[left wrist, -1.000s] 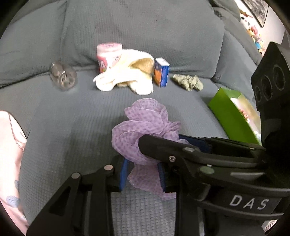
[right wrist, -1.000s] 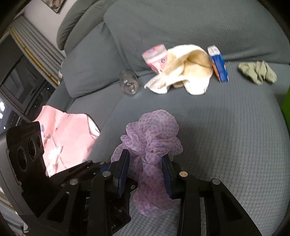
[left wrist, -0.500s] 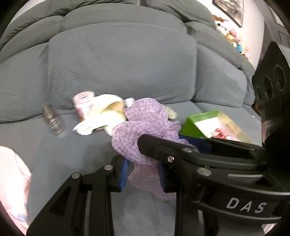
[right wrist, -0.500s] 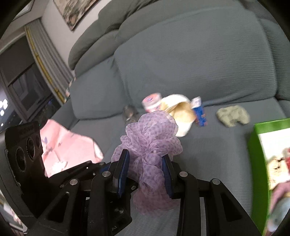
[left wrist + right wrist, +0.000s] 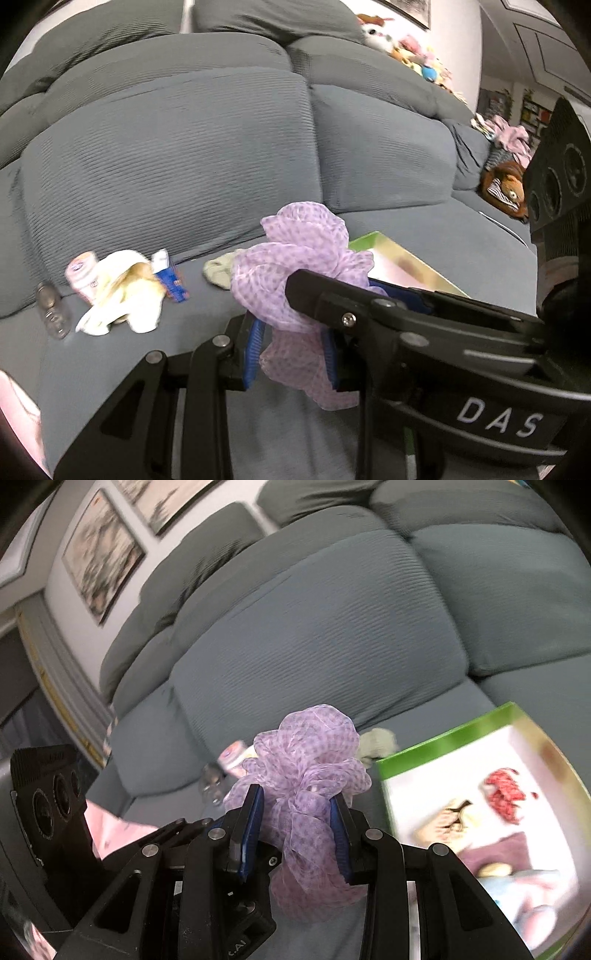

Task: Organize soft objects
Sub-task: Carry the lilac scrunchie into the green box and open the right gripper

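Your left hand-held gripper point(image 5: 291, 349) was nearly closed, blue pads point(image 5: 252, 349) pinching the lower tail of the purple mesh scrunchie point(image 5: 299, 266). Your right hand-held gripper point(image 5: 297, 827) was a bit wider, its pads point(image 5: 251, 827) pressed on the same scrunchie point(image 5: 308, 775) from either side. So both had hold of one item. The ruffled top stood up above both sets of fingers, the loose end hung below them, and the whole thing was clear of the sofa seat point(image 5: 122, 369).

In the right wrist view, the green-rimmed box point(image 5: 443, 742) sat just right of the scrunchie on the seat. Soft items were already inside it: something red point(image 5: 504, 794), something cream with dark marks point(image 5: 443, 823), a mauve cloth point(image 5: 495, 853), and a pale blue and pink piece point(image 5: 532, 893), blurred.

In the left wrist view, a row lay along the back cushion point(image 5: 166, 158): clear bottle point(image 5: 51, 310), pink tub point(image 5: 83, 275), cream plush slipper point(image 5: 125, 295), small blue carton point(image 5: 170, 282), grey-green sock bundle point(image 5: 219, 271). Pink fabric point(image 5: 110, 827) lay on the seat at far left.
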Demonstrator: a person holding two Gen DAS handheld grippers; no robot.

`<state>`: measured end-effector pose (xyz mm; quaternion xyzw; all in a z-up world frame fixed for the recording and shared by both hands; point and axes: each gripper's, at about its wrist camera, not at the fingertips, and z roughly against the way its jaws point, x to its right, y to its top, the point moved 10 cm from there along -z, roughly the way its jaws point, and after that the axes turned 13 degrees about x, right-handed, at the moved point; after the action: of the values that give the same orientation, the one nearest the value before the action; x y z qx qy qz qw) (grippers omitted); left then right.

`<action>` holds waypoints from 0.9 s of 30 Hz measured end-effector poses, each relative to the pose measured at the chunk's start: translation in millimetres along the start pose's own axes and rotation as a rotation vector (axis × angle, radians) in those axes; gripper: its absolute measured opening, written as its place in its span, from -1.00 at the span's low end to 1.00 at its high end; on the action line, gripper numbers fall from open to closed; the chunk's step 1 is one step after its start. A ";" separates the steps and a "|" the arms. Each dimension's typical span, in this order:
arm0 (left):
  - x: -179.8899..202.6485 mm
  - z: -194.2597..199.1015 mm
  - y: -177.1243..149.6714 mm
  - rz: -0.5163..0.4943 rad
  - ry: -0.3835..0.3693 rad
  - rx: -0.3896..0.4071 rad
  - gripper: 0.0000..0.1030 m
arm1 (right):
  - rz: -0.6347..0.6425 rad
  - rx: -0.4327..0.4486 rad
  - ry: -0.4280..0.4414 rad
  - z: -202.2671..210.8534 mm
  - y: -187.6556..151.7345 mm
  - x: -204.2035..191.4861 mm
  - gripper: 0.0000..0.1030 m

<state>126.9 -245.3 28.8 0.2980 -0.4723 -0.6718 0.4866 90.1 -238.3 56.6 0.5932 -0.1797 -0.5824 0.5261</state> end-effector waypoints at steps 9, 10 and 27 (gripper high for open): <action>45.0 -40.9 -6.1 -0.012 -0.083 -0.066 -0.51 | -0.119 0.064 -0.134 15.6 12.7 71.7 -0.27; 49.2 -43.5 -6.0 -0.013 -0.087 -0.069 -0.51 | -0.144 0.064 -0.137 15.8 12.5 78.0 -0.27; 67.3 -78.5 -31.5 0.095 -0.148 -0.200 -0.45 | -0.310 0.000 -0.392 16.8 -4.1 158.7 -0.27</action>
<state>159.2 -332.7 -25.9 0.1748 -0.4512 -0.7118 0.5090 114.5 -374.7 -22.6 0.4893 -0.1851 -0.7601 0.3855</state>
